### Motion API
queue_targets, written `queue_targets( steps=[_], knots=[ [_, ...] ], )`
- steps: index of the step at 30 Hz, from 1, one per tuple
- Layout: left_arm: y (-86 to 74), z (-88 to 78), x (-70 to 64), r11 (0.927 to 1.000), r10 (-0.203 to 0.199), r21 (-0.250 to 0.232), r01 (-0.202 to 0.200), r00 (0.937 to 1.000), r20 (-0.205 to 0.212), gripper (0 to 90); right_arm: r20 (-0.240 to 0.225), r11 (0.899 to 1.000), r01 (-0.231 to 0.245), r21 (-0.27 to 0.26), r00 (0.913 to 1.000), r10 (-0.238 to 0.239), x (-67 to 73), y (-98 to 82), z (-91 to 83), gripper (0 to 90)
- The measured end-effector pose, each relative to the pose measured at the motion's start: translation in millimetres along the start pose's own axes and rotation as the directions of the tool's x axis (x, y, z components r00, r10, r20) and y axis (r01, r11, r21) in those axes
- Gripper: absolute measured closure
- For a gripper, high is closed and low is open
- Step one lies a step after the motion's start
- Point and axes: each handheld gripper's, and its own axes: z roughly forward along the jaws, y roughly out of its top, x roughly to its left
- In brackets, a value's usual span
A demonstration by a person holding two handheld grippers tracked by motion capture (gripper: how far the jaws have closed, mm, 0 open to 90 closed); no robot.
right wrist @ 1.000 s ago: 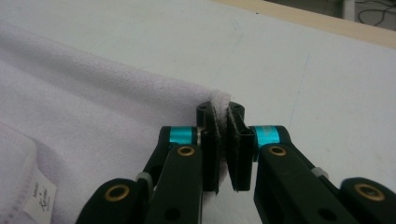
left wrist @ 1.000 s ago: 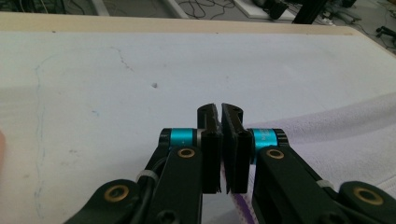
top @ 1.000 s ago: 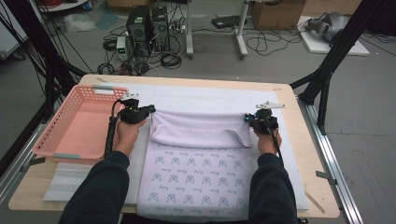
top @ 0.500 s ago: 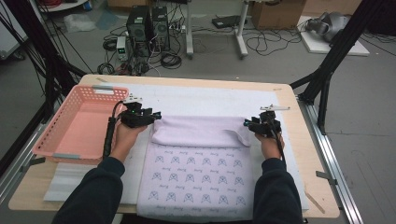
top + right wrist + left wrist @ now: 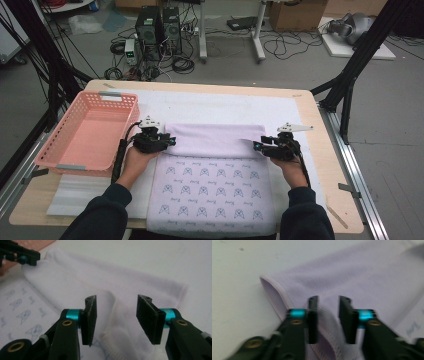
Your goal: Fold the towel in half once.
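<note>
floor: grey (image 5: 60, 55) | cables (image 5: 280, 47) | computer towers (image 5: 159, 22) | perhaps cardboard boxes (image 5: 295, 12)

A pale lilac towel (image 5: 215, 185) lies flat on the tabletop, its near half showing rows of small printed motifs. Its far edge is folded back toward the person into a plain, unprinted band (image 5: 215, 141) running straight across, with a stitched hem at each end.

Lilac cloth (image 5: 215, 140) between both grippers looking soft, matt, fine-ribbed knit, stitched hem showing. Left gripper (image 5: 328, 315) and right gripper (image 5: 116, 315) showing matt black plastic jaws, glossy teal metal collars, brass-looking screws. Pink basket (image 5: 90, 131) beside left gripper looking like glossy latticed plastic. Table edge (image 5: 320, 150) showing pale smooth wood.
</note>
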Motion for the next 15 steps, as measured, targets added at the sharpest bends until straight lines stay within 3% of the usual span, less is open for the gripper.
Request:
queue_targets(
  steps=[2,4,8,11,15],
  knots=[
    [-5.0,-0.9,-2.6,0.9999,0.003,-0.011,-0.003,1.0000,-0.006,85.7,0.021,0.998,0.043,0.039,0.9988,-0.044,3.3,-5.2,1.9,75.2],
    [-8.8,-5.4,-3.4,0.9995,0.000,-0.032,0.000,1.0000,-0.007,86.7,0.027,0.998,0.040,0.057,0.9987,-0.042,3.7,-11.1,0.9,85.8],
    [-13.5,-17.6,-5.2,0.9962,-0.018,-0.085,0.018,0.9998,0.005,87.1,0.029,0.998,0.049,0.043,0.9983,-0.051,3.9,-22.0,-7.4,86.3],
    [-17.1,-30.7,-10.9,0.9905,-0.004,-0.137,0.008,0.9996,0.027,87.0,0.023,0.998,0.056,0.029,0.9981,-0.056,6.1,-28.7,-16.3,86.3],
    [-24.9,-42.0,-17.8,0.9883,0.019,-0.152,-0.013,0.9993,0.033,86.5,0.018,0.999,0.052,0.014,0.9984,-0.053,9.8,-34.1,-27.4,86.4]
  ],
)
